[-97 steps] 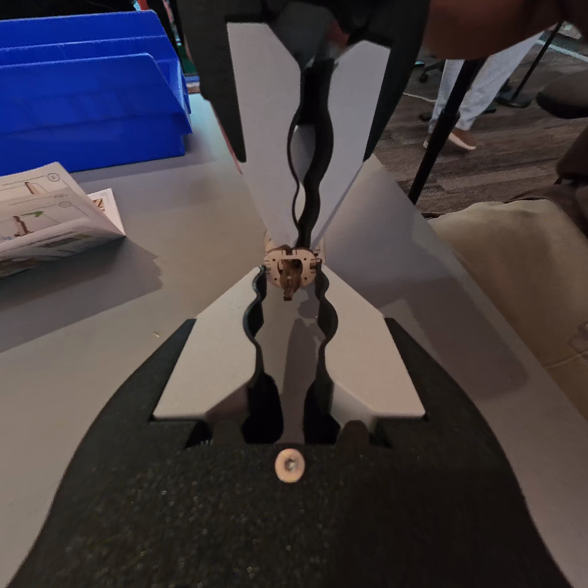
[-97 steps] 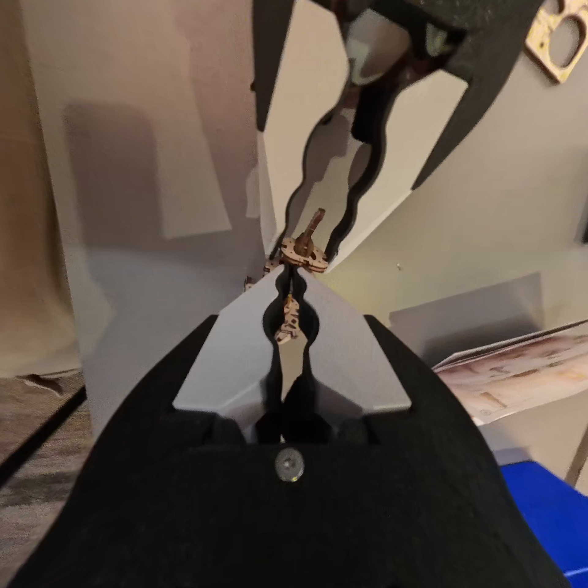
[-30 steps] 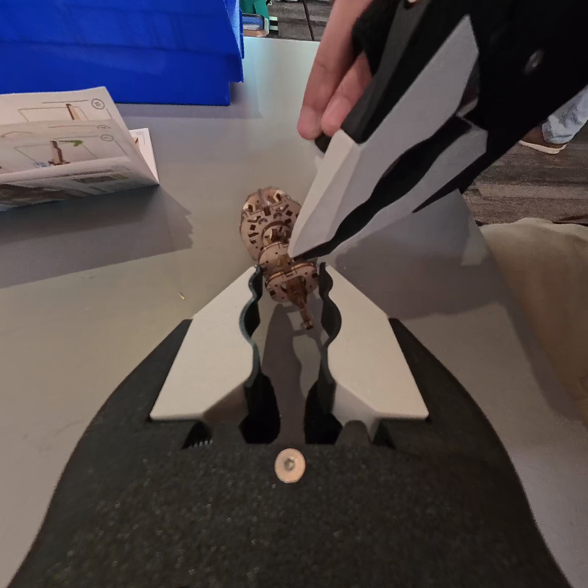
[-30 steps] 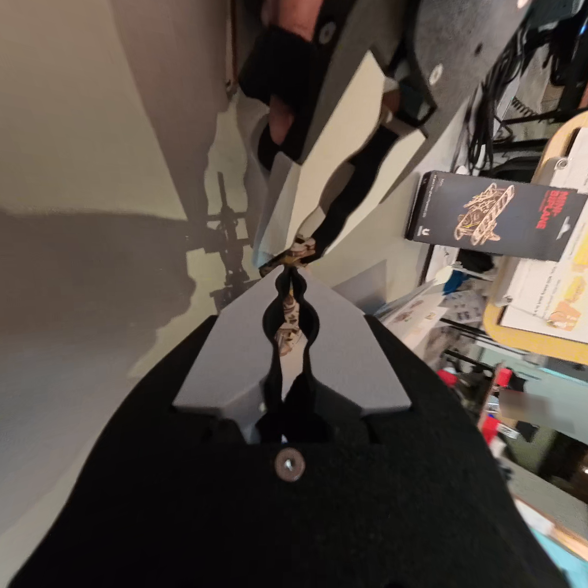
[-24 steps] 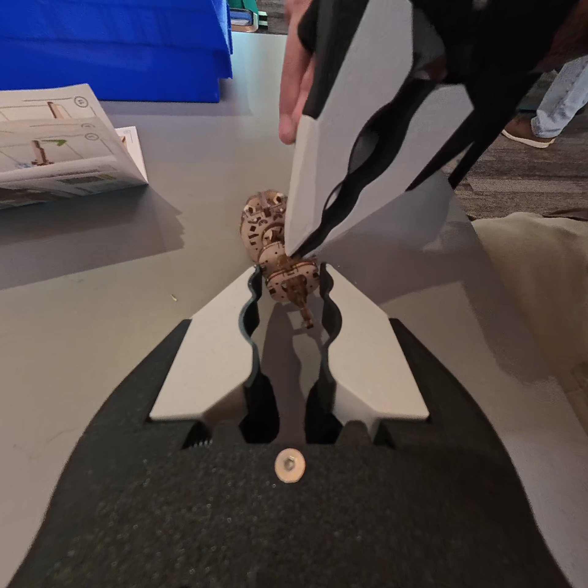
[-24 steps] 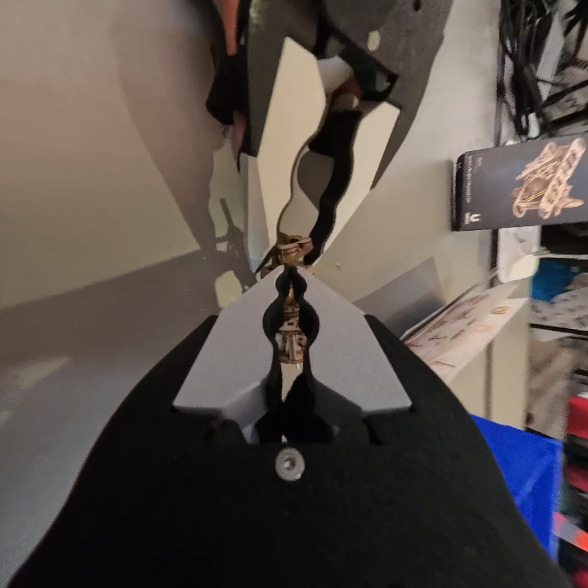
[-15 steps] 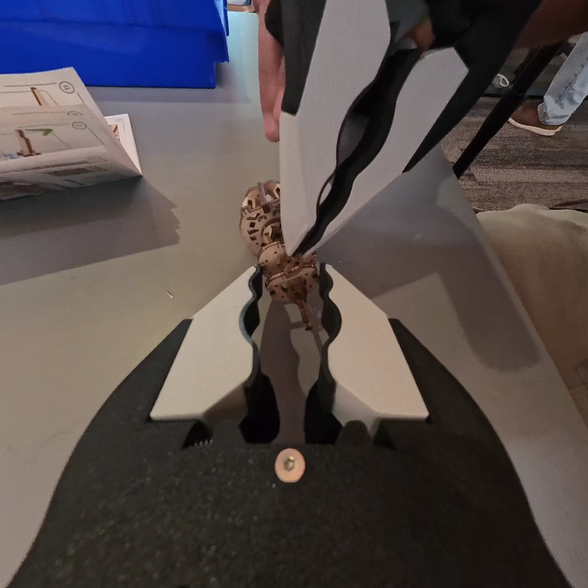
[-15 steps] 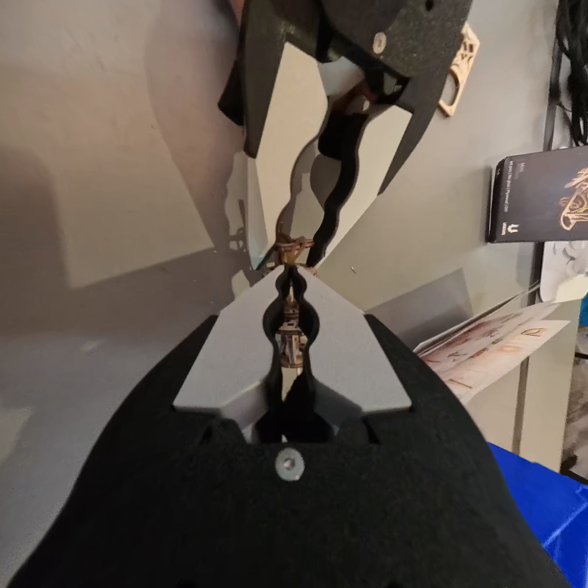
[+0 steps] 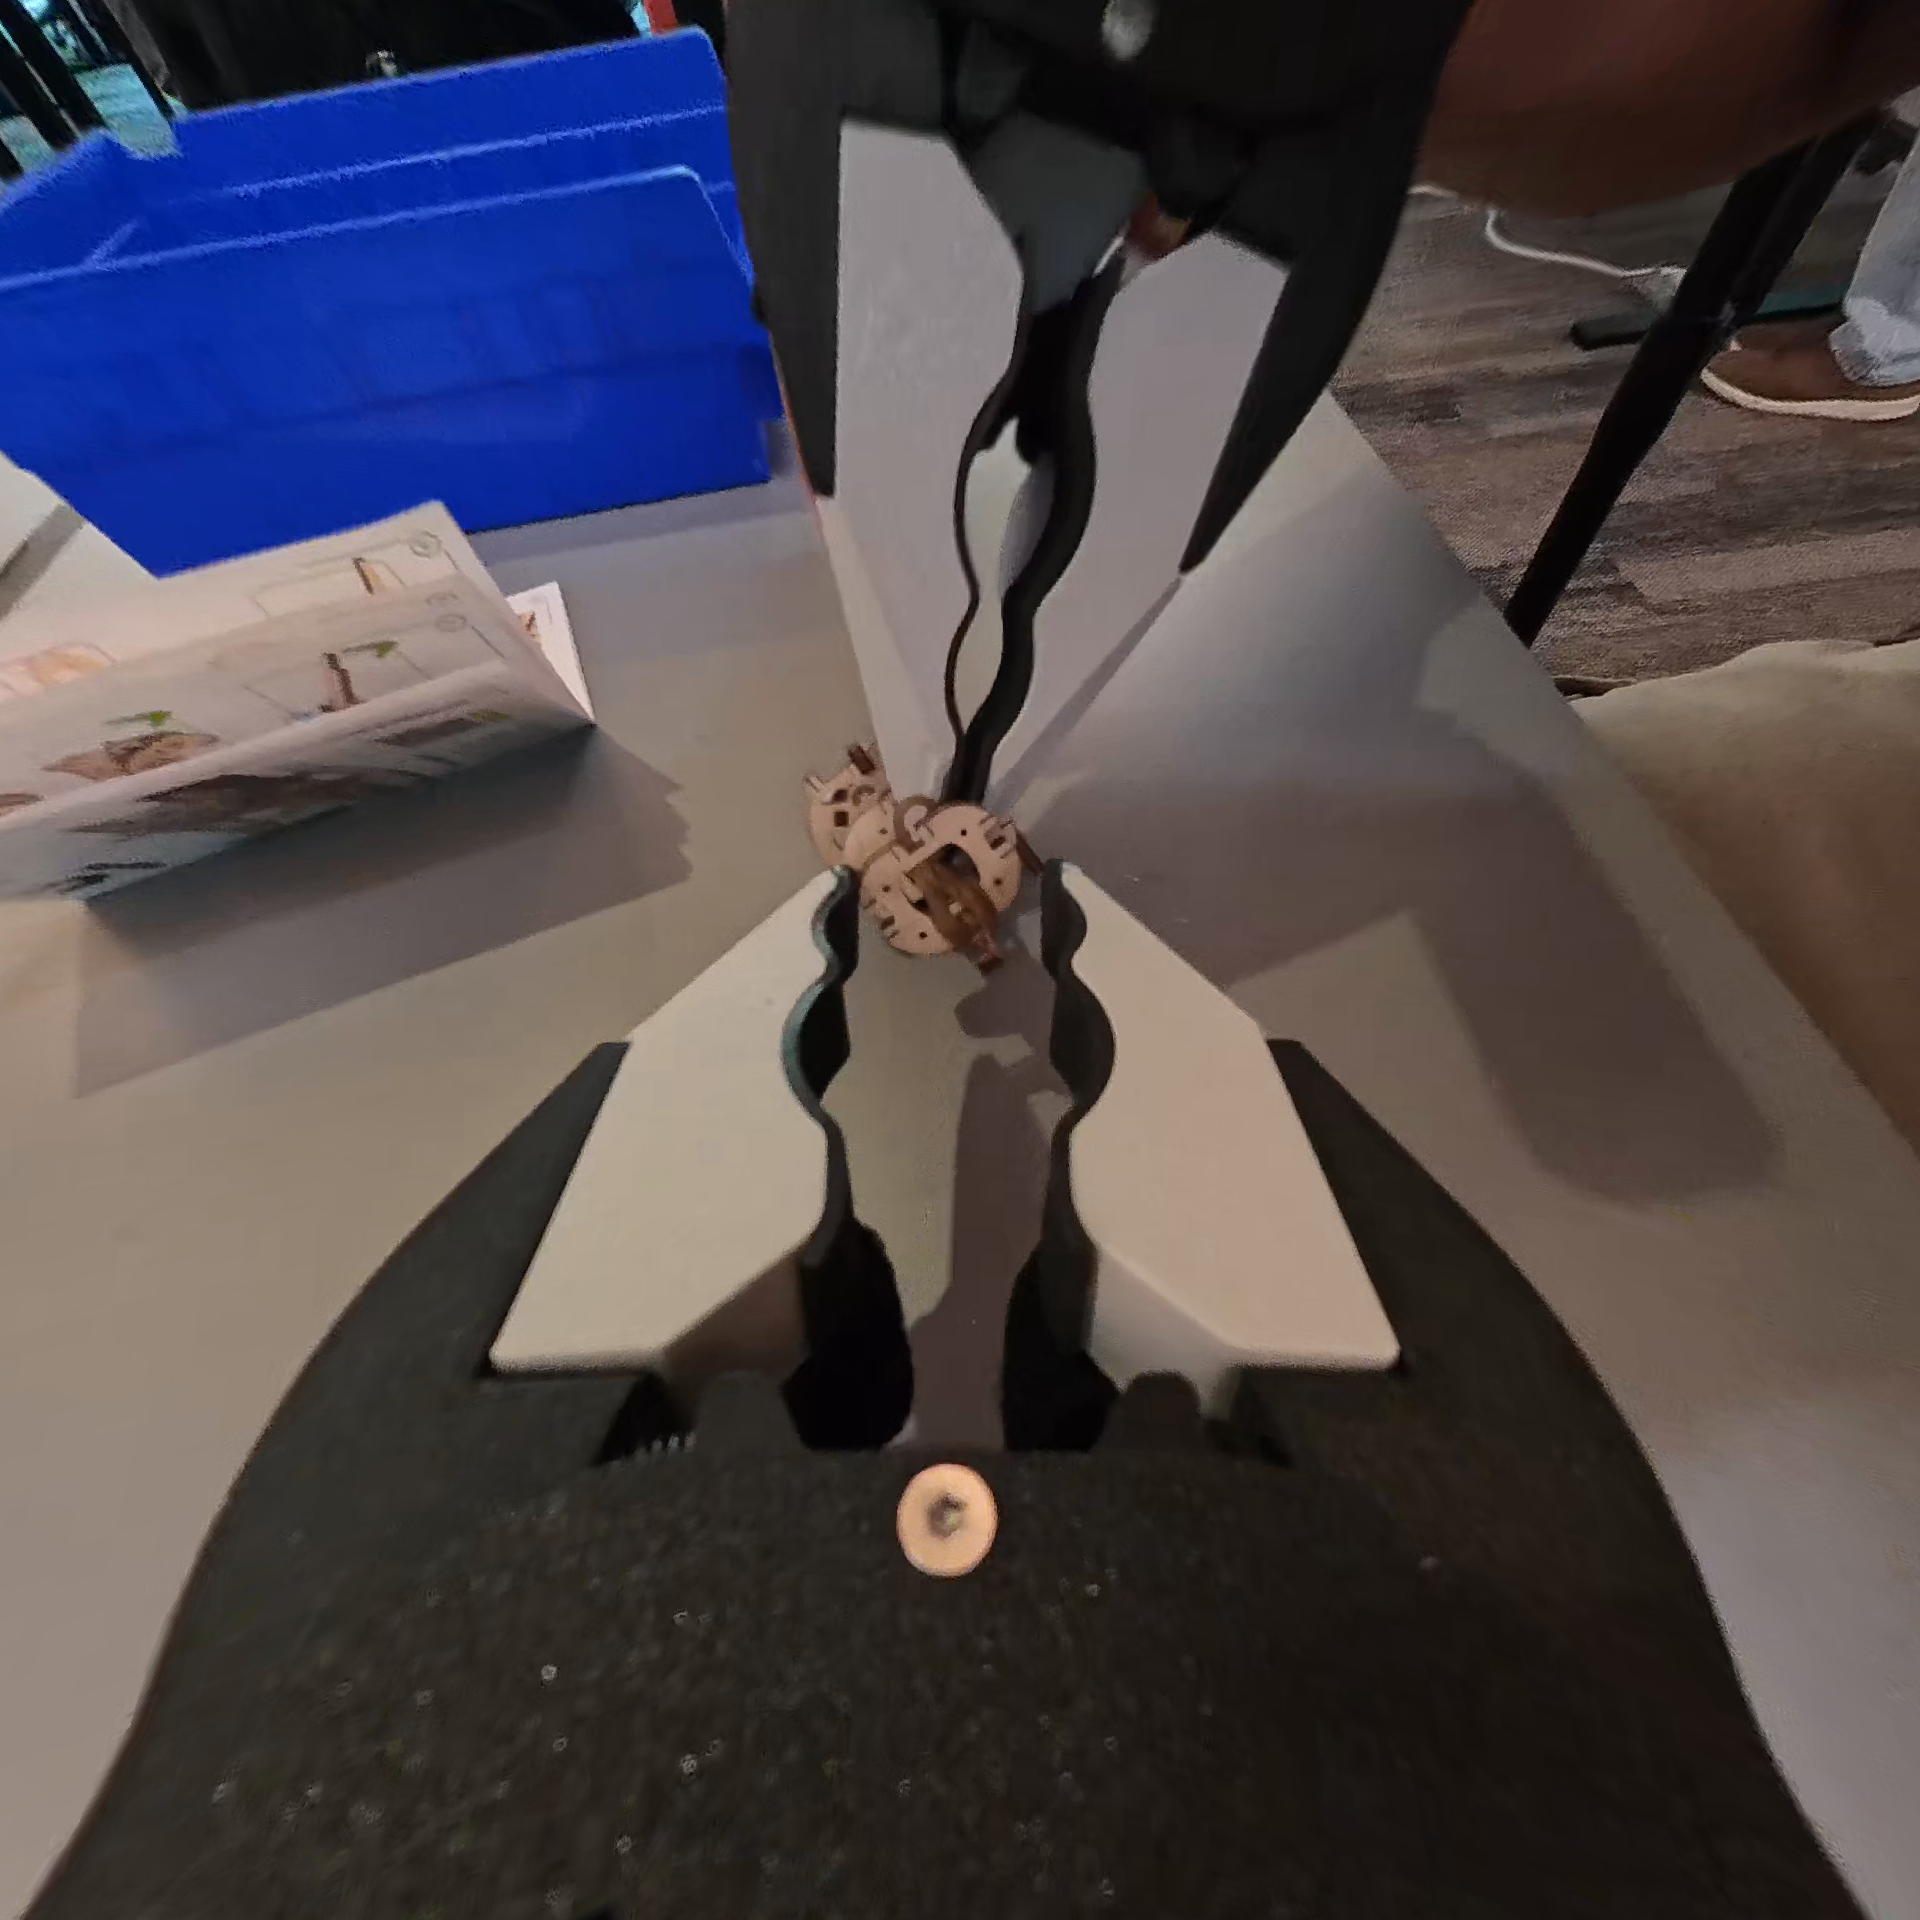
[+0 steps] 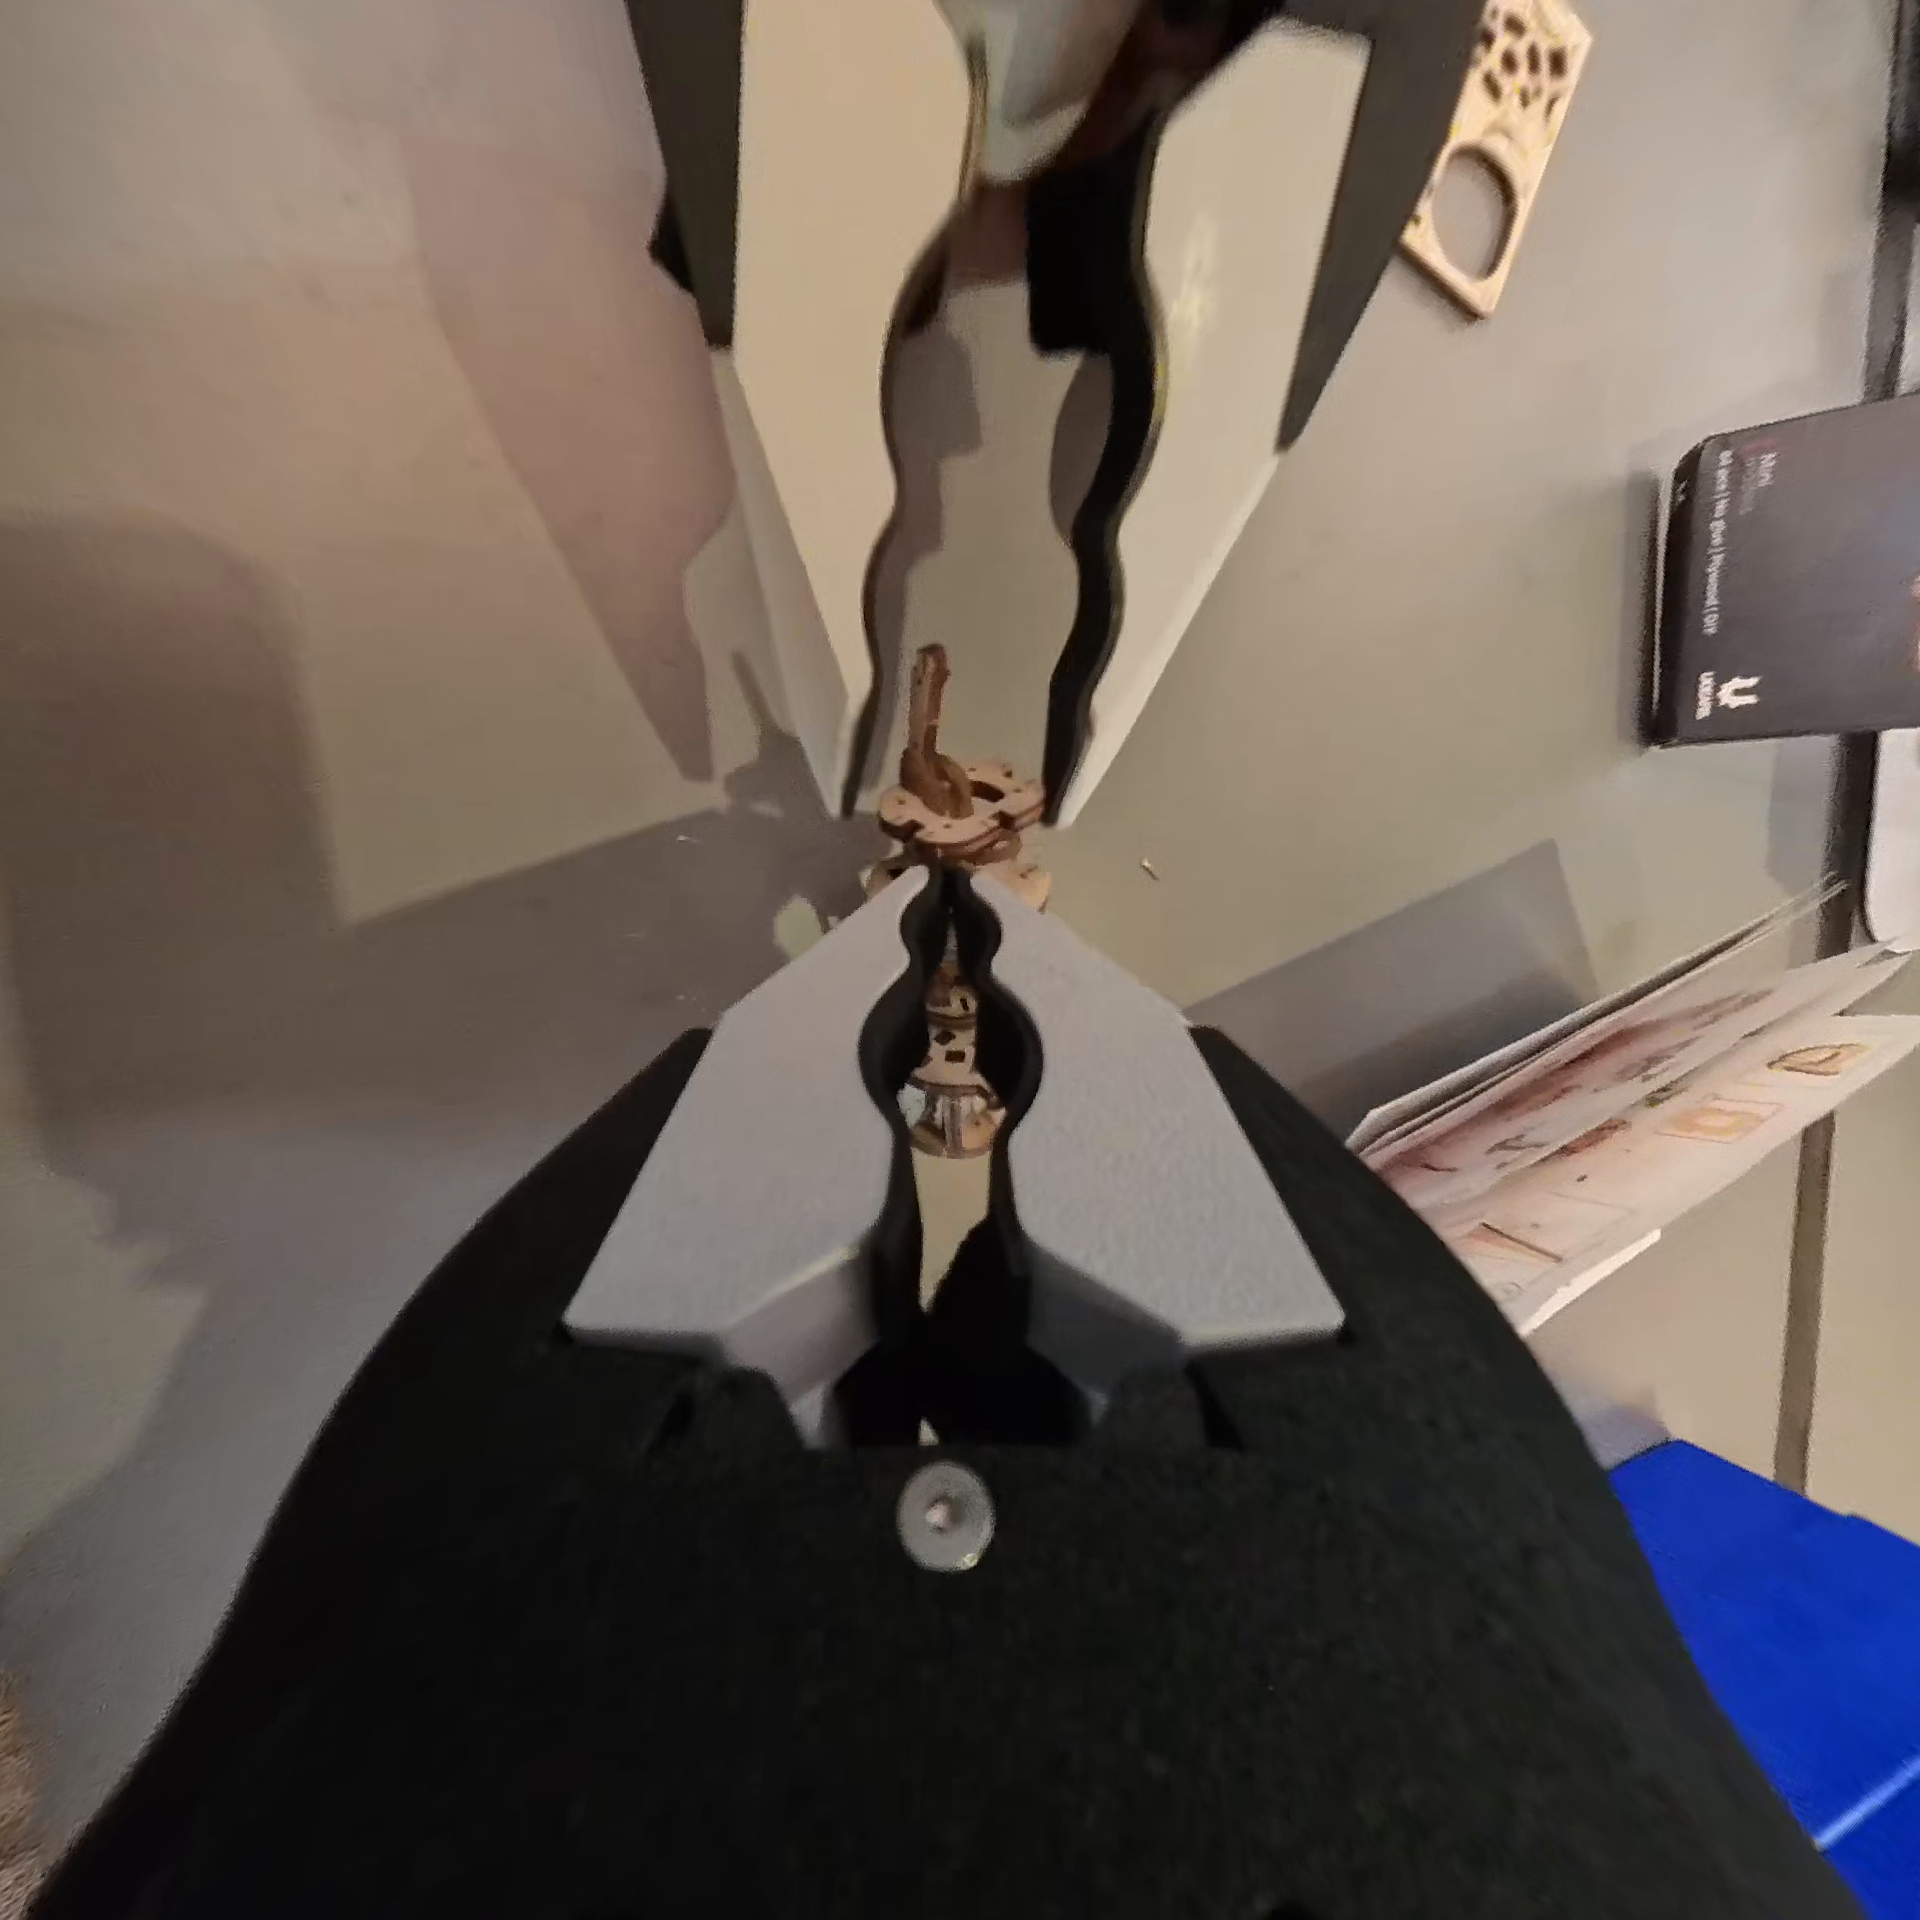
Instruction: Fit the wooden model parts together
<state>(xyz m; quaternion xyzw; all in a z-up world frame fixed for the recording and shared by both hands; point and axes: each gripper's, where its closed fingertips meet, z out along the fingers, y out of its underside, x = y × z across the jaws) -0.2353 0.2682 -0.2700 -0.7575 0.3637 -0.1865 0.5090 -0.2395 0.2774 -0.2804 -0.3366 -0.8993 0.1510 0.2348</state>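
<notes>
dim indoor light | hard shadows | motion blur above | wide-angle edge warp

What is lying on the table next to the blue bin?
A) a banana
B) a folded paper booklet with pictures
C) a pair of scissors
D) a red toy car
B: in the left wrist view a folded paper booklet with little drawings lies on the grey table, just in front of the blue bin.
</notes>
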